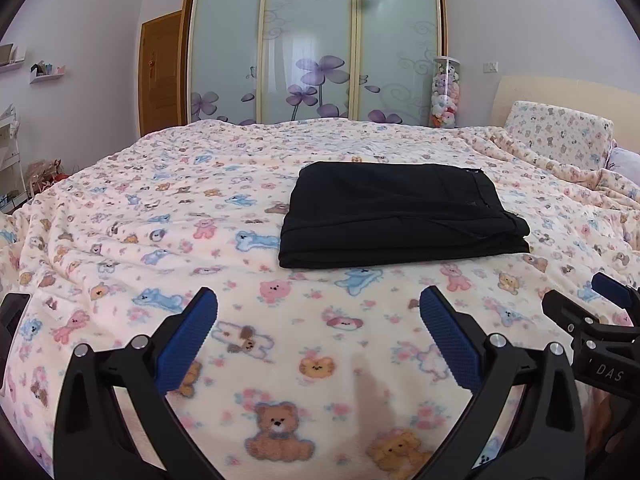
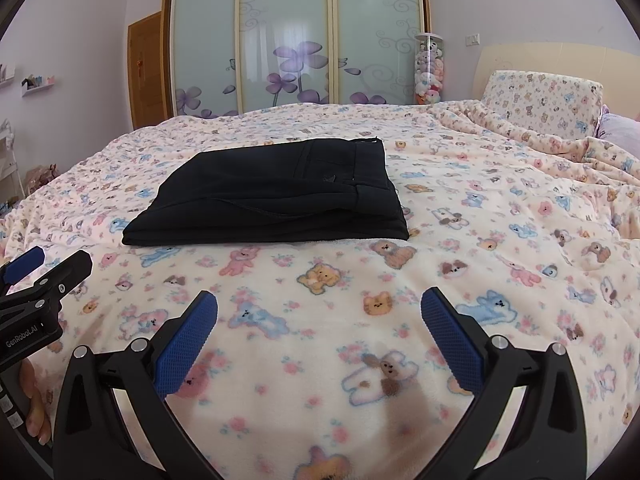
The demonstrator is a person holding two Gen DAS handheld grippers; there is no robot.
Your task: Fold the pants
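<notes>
Black pants (image 1: 400, 216) lie folded into a flat rectangle on the bed, ahead of both grippers; they also show in the right wrist view (image 2: 276, 200), waistband to the right. My left gripper (image 1: 318, 312) is open and empty, hovering over the blanket short of the pants. My right gripper (image 2: 319, 312) is open and empty, also short of the pants. Each gripper shows at the edge of the other's view: the right one (image 1: 588, 300) and the left one (image 2: 52, 264).
The bed carries a cream blanket with a bear print (image 1: 200, 220). A matching pillow (image 1: 560, 132) and rumpled bedding lie at the right by the headboard. A sliding wardrobe (image 1: 316, 48), a wooden door (image 1: 160, 72) and a clear tube of plush toys (image 1: 444, 92) stand behind.
</notes>
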